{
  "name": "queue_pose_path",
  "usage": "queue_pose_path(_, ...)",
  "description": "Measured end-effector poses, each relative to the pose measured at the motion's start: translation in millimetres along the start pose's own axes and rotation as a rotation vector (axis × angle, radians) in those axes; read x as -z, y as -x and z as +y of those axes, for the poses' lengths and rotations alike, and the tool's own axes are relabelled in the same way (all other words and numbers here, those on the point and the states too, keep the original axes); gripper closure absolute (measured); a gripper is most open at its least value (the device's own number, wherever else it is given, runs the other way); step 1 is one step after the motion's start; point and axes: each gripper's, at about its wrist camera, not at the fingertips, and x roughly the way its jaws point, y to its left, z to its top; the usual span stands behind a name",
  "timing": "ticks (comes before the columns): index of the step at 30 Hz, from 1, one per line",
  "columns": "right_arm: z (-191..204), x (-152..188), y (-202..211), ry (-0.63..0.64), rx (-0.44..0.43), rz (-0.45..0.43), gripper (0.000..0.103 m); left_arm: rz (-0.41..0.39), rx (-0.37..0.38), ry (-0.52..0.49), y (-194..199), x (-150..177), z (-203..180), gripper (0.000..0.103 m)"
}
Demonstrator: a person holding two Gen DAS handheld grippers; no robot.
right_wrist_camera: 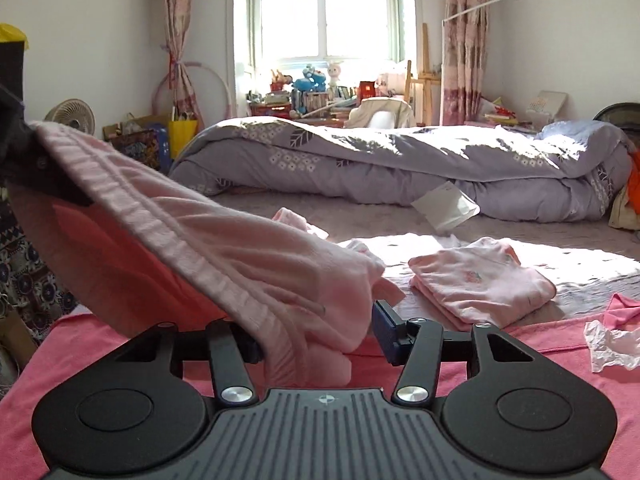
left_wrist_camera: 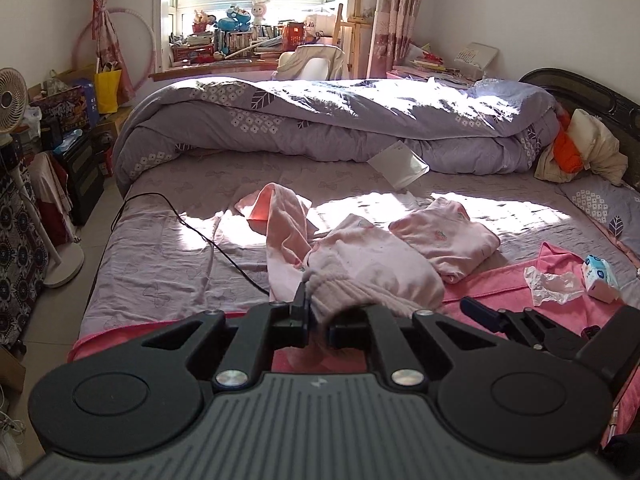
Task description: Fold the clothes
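My left fingers (left_wrist_camera: 310,312) are clenched on the ribbed waistband of the pink garment (left_wrist_camera: 372,264), low centre of the left view. My right fingers (right_wrist_camera: 316,332) stand half parted; whether their pads press the cloth between them I cannot tell. The waistband's long axis runs from upper left down to lower centre in the right view, so the right hand sits at its free end. The lower folds are hidden. A folded pink top (right_wrist_camera: 484,280) lies right of centre on the bed (left_wrist_camera: 168,264).

no legible text, labels or numbers anywhere
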Motion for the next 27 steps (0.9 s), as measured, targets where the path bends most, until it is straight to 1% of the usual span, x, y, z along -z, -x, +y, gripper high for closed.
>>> queue_pose_path(4, -14, -5, 41, 0.06, -0.021, -0.042, 0.049, 0.022, 0.007, 0.015, 5, 25, -3, 0.093)
queue_pose_path(5, -16, -5, 52, 0.059, -0.046, -0.04, 0.047, 0.026, 0.01, 0.023, 5, 29, -4, 0.093)
queue_pose_path(6, -17, -4, 60, 0.052, -0.065, -0.036, 0.039, 0.032, 0.019, 0.036, 5, 32, -4, 0.093)
queue_pose_path(8, -17, 1, 68, 0.046, -0.087, -0.023, 0.029, 0.041, 0.035, 0.051, 5, 35, -4, 0.093)
queue_pose_path(11, -9, 13, 62, 0.033, -0.064, 0.047, 0.03, 0.047, 0.06, 0.042, 7, 36, -7, 0.093)
queue_pose_path(13, -4, 19, 50, 0.015, -0.046, 0.09, 0.039, 0.055, 0.082, 0.017, 7, 38, -12, 0.093)
queue_pose_path(14, -1, 22, 44, 0.006, -0.036, 0.112, 0.052, 0.058, 0.087, 0.004, 7, 39, -15, 0.093)
queue_pose_path(15, 2, 25, 38, -0.003, -0.027, 0.133, 0.062, 0.061, 0.091, -0.003, 7, 40, -17, 0.093)
queue_pose_path(17, 1, 26, 27, -0.046, -0.008, 0.177, 0.062, 0.067, 0.102, -0.008, 7, 42, -19, 0.093)
queue_pose_path(20, -4, 28, 17, -0.053, 0.032, 0.204, 0.062, 0.071, 0.118, -0.014, 7, 45, -18, 0.093)
queue_pose_path(22, -12, 29, 17, -0.055, 0.044, 0.218, 0.076, 0.072, 0.098, -0.046, 6, 47, -19, 0.089)
queue_pose_path(23, -16, 27, 21, -0.067, 0.054, 0.216, 0.09, 0.078, 0.081, -0.068, 2, 51, -19, 0.083)
queue_pose_path(24, -23, 23, 26, -0.083, 0.076, 0.205, 0.091, 0.085, 0.062, -0.09, -2, 55, -18, 0.076)
queue_pose_path(25, -29, 17, 34, -0.098, 0.089, 0.186, 0.091, 0.092, 0.044, -0.113, -6, 60, -17, 0.072)
queue_pose_path(26, -34, 11, 44, -0.097, 0.101, 0.163, 0.091, 0.117, 0.028, -0.123, -15, 68, -15, 0.067)
queue_pose_path(27, -39, 4, 54, -0.094, 0.114, 0.141, 0.092, 0.137, 0.023, -0.124, -22, 76, -14, 0.065)
